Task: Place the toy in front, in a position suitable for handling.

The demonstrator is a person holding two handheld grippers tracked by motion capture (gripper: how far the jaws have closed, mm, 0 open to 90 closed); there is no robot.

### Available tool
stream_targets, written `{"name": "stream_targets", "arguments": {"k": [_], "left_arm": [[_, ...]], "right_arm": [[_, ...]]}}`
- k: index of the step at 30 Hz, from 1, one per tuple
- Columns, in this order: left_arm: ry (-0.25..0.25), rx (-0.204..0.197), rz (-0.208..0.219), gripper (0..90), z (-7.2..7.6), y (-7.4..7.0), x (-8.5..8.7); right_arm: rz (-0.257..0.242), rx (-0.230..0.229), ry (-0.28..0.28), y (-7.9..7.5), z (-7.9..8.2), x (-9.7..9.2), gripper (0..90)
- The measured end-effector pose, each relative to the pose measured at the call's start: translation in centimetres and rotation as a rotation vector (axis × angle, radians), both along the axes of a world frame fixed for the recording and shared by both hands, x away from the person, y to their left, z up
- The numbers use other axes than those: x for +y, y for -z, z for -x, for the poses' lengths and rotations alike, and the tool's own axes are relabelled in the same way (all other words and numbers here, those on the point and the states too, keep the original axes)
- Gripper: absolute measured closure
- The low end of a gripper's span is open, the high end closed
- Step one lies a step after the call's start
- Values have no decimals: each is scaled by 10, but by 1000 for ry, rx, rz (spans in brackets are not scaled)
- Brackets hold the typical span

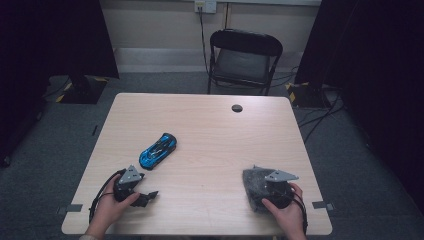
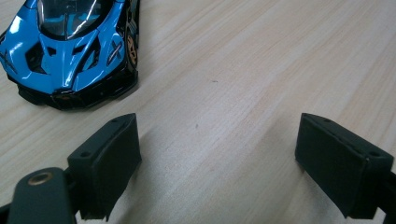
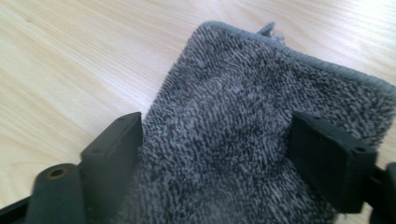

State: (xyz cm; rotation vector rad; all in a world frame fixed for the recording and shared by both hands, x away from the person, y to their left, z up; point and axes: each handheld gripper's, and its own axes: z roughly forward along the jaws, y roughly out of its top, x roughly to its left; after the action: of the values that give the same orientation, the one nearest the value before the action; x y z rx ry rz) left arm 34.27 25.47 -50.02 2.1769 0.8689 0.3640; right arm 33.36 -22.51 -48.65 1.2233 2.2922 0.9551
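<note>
A person sat at a pale wooden table with a gripper in each hand. The right gripper hung over a grey cloth near the table's right front corner, its jaws wide apart with the pile lying between them; the pads did not look pressed into the fabric, so the cloth seemed straddled rather than gripped. From above, the cloth lay bunched partly beneath that gripper, its length running away from the person.

The left gripper rested low near the left front edge, jaws open and empty over bare wood. A blue toy car stood just ahead of it, its long axis slanting from near-left to far-right across the table, and well apart from the cloth. In the left gripper's own view, the car's nose sat just beyond the left jaw.

The left hand was much the nearer to the car. For the cloth to reach it, the right hand would probably have to close and carry it leftward. No containers stood on the table.
</note>
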Motion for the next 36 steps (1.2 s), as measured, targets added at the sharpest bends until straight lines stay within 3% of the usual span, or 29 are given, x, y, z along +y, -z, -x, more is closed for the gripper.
{"name": "stream_targets", "arguments": {"k": [3,4,10,14,18,27,31,32,33,34,36], "left_arm": [[0,0,0,135,0,0,0],[0,0,0,135,0,0,0],[0,0,0,134,0,0,0],[0,0,0,135,0,0,0],[0,-1,-2,134,0,0,0],[-13,1,-6,116,-3,0,-3],[-14,1,-6,115,-3,0,-3],[-20,0,-6,117,-3,0,-3],[-20,0,-6,123,-3,0,-3],[-27,-3,-5,133,-2,0,-3],[-40,-5,-1,155,-2,0,-2]], "right_arm": [[25,-4,-3,0,0,1,275],[33,1,-5,0,1,0,359],[58,11,-48,-3,-3,-2,556],[40,21,-65,-4,-7,-9,615],[46,-14,-104,-4,-14,-11,635],[9,-67,-229,0,-50,-10,631],[-1,-59,-251,0,-61,-7,598],[-13,-49,-244,-1,-62,-6,508],[-13,-49,-244,-1,-62,-6,508],[-61,-38,-229,-4,-61,-8,414],[-86,-39,-217,-7,-58,-11,335]]}}
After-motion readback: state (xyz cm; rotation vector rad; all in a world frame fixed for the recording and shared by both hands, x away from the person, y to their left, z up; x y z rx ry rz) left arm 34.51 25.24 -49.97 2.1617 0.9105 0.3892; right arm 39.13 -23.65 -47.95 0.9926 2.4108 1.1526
